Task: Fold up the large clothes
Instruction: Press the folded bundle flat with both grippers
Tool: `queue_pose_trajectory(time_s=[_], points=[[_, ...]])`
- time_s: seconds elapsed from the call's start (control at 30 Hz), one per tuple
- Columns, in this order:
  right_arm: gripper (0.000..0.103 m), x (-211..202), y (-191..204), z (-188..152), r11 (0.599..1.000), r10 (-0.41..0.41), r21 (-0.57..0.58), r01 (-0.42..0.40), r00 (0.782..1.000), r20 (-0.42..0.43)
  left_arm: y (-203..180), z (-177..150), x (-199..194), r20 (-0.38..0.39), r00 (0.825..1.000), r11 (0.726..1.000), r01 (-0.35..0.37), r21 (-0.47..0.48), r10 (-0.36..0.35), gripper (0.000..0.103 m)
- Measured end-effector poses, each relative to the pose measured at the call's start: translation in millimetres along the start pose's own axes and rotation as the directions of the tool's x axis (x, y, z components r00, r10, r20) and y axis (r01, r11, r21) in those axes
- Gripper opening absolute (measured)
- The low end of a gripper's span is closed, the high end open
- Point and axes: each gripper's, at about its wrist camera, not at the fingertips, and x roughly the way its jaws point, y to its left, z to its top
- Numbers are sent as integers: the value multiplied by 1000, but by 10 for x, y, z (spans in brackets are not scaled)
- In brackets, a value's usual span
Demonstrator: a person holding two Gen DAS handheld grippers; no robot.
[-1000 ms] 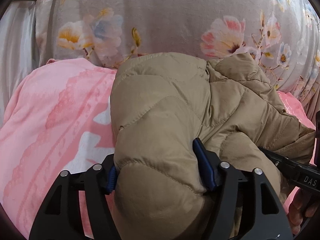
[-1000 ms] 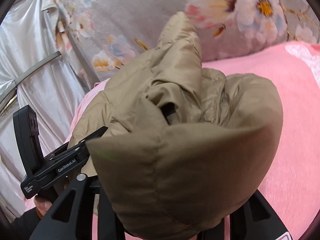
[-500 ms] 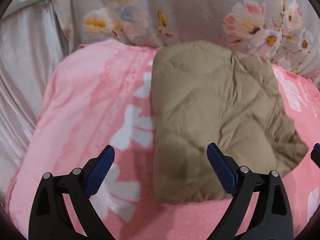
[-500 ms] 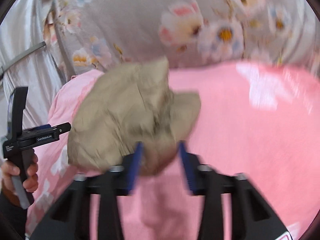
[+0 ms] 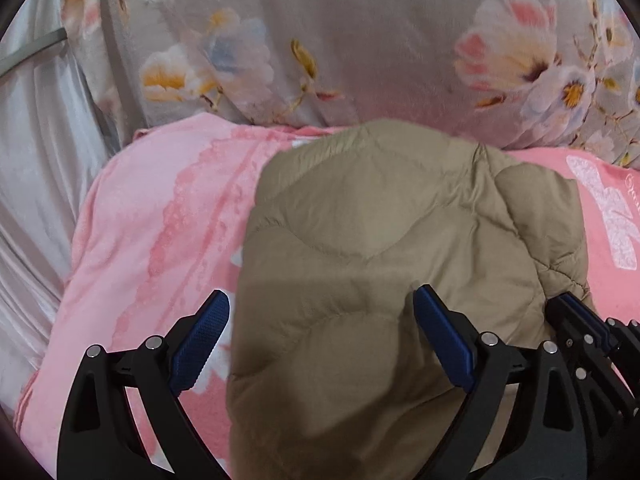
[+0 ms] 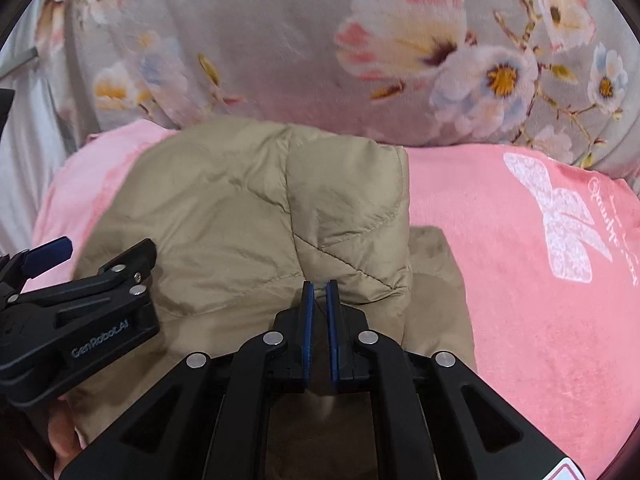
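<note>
In the left wrist view, the left gripper [image 5: 320, 336] hangs low over a tan quilted jacket [image 5: 400, 248] that lies folded into a thick bundle on a pink blanket [image 5: 160, 220]. Its two blue-padded fingers [image 5: 200, 340] are spread wide apart and grasp nothing: the left finger is over the blanket just beside the jacket's left edge, while the right finger sits above the puffy fabric nearer the bundle's right side. The jacket fills the middle and near part of the view, and its far edge comes close to a grey floral cover [image 5: 360, 40] that rises behind the blanket. A pale silky curtain [image 5: 36, 160] hangs at the far left. At the near right edge, part of the right gripper [image 5: 584, 320] shows against the jacket's right side. In the right wrist view, the right gripper [image 6: 319, 292] has its blue pads [image 6: 307, 320] drawn almost together, with only a thin slit between them, right at a fold of the jacket [image 6: 248, 208]; whether fabric is pinched in that slit cannot be told. Here the jacket lies on the left half of the pink blanket [image 6: 500, 280], whose white bow print [image 6: 560, 220] shows to the right. The left gripper [image 6: 80, 312] reaches in from the near left, over the jacket's left edge.
</note>
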Motion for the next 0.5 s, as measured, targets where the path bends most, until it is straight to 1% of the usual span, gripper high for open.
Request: queue_pose_trajectory(time_s=[0.07, 0.27, 0.5], points=[[5, 122, -10, -56, 1000, -6, 11, 6, 1000, -4, 9, -68, 97, 13, 1000, 1000, 13, -17, -12, 94], [5, 291, 24, -195, 1000, -25, -5, 25, 999, 21, -40, -168, 237, 46, 999, 999, 11, -35, -9, 98], [5, 416, -50, -276, 1000, 3, 26, -4, 999, 44, -115, -205, 338, 70, 998, 999, 0, -34, 3, 98]])
